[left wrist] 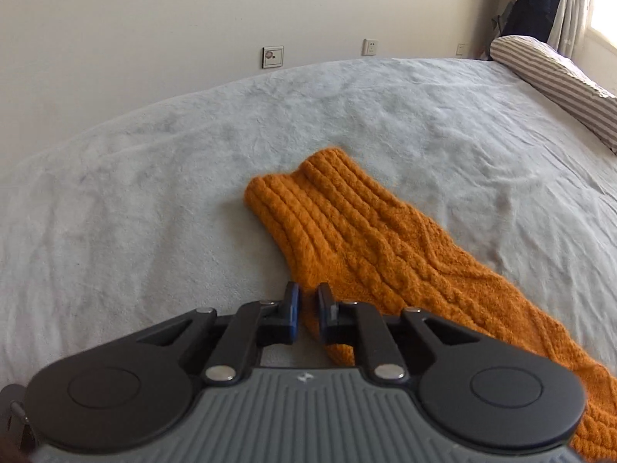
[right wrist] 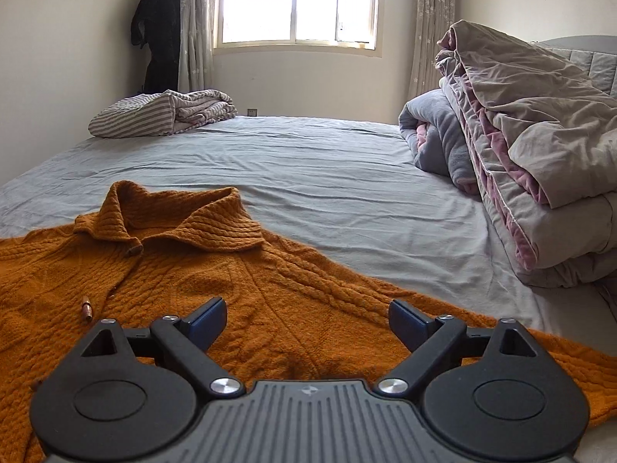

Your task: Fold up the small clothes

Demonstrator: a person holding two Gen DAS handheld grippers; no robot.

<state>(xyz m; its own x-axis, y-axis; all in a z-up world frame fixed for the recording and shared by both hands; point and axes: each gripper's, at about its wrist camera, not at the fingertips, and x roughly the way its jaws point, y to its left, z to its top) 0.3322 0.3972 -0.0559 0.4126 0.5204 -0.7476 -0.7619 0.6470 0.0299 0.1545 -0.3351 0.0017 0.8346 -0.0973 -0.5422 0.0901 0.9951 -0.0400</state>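
An orange cable-knit cardigan (right wrist: 216,270) lies spread flat on a bed covered with a grey sheet (right wrist: 327,162). All positions below are given relative to the cardigan.

In the left wrist view, one sleeve (left wrist: 347,223) stretches away from the body of the cardigan. Its long axis runs diagonally: the ribbed cuff (left wrist: 293,181) is the far end, up and slightly left, and the sleeve widens toward the lower right, where it joins the body out of frame. The left hand-held gripper (left wrist: 307,308) sits at the sleeve's near left edge, partway along its length. Its jaws are nearly together, with orange knit showing in the narrow gap; they appear to be pinching the sleeve's edge, though how firm the hold is cannot be told.

In the right wrist view, the right hand-held gripper (right wrist: 306,320) hovers over the cardigan's front panel, below the folded collar (right wrist: 173,216). Its jaws are spread wide and hold nothing. A wooden toggle button (right wrist: 86,308) lies to its left on the chest.

The left hand-held gripper is the one nearer the sleeve, so the coming fold likely depends on it carrying the sleeve across toward the body, roughly at right angles to the sleeve's diagonal axis.

Beyond the cardigan's collar lie a striped blanket (right wrist: 154,115) and a stack of folded quilts (right wrist: 520,146).
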